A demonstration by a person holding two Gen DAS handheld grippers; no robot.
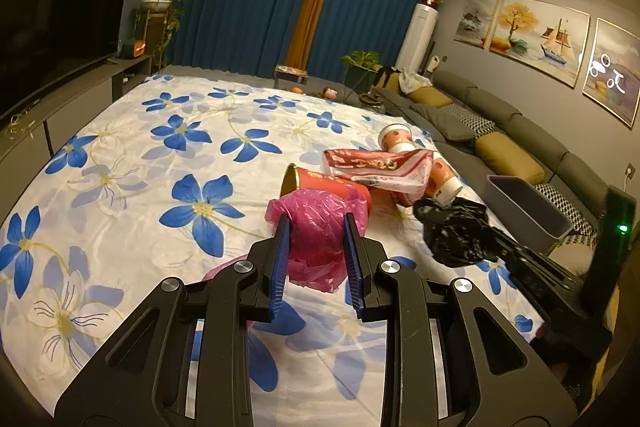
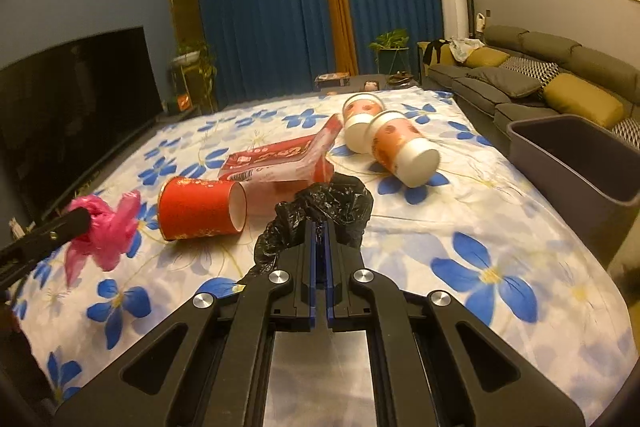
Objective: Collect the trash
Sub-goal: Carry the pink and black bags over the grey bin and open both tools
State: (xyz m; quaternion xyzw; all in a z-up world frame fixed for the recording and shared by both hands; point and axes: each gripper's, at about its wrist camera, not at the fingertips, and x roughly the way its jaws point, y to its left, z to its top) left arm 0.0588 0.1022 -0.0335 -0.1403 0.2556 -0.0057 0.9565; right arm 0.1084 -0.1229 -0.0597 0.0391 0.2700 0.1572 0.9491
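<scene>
My left gripper (image 1: 316,227) is shut on a crumpled pink plastic bag (image 1: 316,231), held just above the flowered cloth; the pink plastic bag (image 2: 108,227) also shows at the left of the right wrist view. My right gripper (image 2: 320,227) is shut on a crumpled black plastic bag (image 2: 320,203), and that black plastic bag (image 1: 452,231) appears right of the pink one in the left wrist view. Behind them lie a red paper cup (image 2: 200,207) on its side, a red and white wrapper (image 2: 276,159) and two orange and white cups (image 2: 400,151).
A grey bin (image 2: 580,163) stands at the table's right edge, beside a grey sofa (image 2: 520,83) with yellow cushions. The flowered tablecloth (image 2: 480,247) covers the whole table. A dark television (image 2: 72,107) runs along the left; blue curtains hang behind.
</scene>
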